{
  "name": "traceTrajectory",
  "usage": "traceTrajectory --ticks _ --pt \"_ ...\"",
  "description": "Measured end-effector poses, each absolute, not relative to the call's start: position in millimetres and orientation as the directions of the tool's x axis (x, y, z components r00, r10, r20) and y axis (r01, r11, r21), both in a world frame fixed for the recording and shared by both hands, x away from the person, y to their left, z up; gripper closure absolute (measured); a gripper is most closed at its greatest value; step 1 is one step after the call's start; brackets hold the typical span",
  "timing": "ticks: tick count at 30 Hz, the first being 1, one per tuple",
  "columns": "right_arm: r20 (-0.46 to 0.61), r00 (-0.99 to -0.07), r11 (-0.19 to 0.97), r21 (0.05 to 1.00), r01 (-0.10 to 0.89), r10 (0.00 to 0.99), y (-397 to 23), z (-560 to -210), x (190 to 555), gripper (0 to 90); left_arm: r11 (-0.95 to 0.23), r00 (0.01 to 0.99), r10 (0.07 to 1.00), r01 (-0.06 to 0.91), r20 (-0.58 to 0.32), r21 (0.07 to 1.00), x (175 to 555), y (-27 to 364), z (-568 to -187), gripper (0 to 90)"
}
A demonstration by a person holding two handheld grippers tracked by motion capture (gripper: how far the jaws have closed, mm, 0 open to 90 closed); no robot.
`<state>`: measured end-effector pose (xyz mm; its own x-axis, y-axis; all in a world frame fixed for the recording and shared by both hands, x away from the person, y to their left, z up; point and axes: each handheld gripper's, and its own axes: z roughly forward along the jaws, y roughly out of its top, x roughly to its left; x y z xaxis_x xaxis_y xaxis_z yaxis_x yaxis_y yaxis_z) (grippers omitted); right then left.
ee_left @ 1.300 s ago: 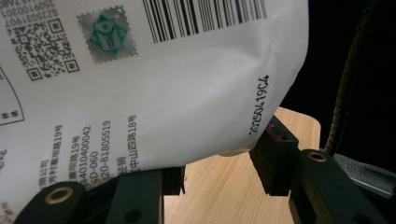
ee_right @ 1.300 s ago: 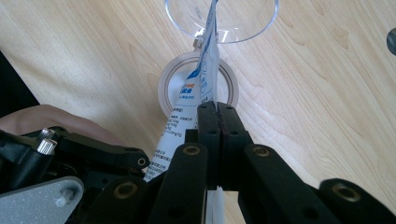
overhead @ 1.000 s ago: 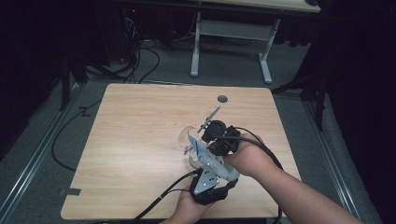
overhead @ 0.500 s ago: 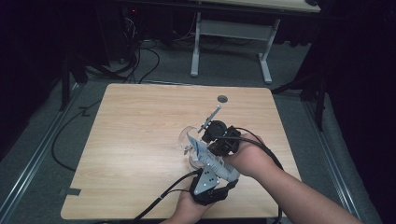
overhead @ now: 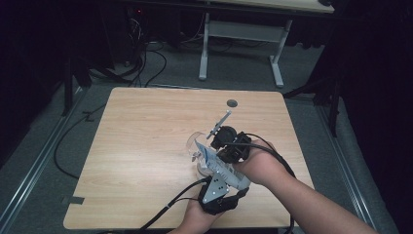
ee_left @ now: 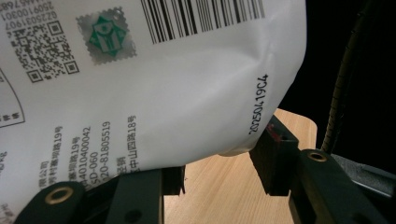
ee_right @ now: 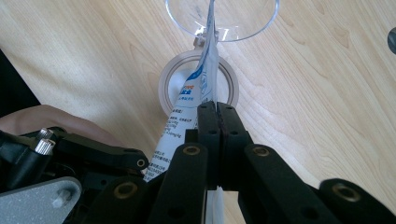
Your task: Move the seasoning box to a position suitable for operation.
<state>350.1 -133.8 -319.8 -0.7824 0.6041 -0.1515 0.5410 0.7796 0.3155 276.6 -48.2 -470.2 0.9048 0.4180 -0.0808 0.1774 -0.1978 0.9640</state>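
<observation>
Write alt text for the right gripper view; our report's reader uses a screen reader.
The right gripper, jaws shut, pinches the edge of a white printed pouch above a clear round cup and a white ring on a wooden table.

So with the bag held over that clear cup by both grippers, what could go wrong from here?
1. The white pouch is tipped with its top edge at the rim of the clear cup, so the contents could miss it and land on the table.
2. The right gripper pinches just a thin edge of the pouch; it might slip out.
3. The left gripper squeezes the pouch's bulging body, which could push the contents out suddenly.
</observation>
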Motion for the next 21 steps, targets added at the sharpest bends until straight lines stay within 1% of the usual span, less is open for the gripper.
traceTrajectory --ticks 21 --pt "-0.155 -0.781 0.779 0.314 0.542 0.605 -132.8 -320.7 350.5 89.8 -0.192 0.906 0.415 0.18 -0.086 0.965 277.1 -48.3 -469.7 59.2"
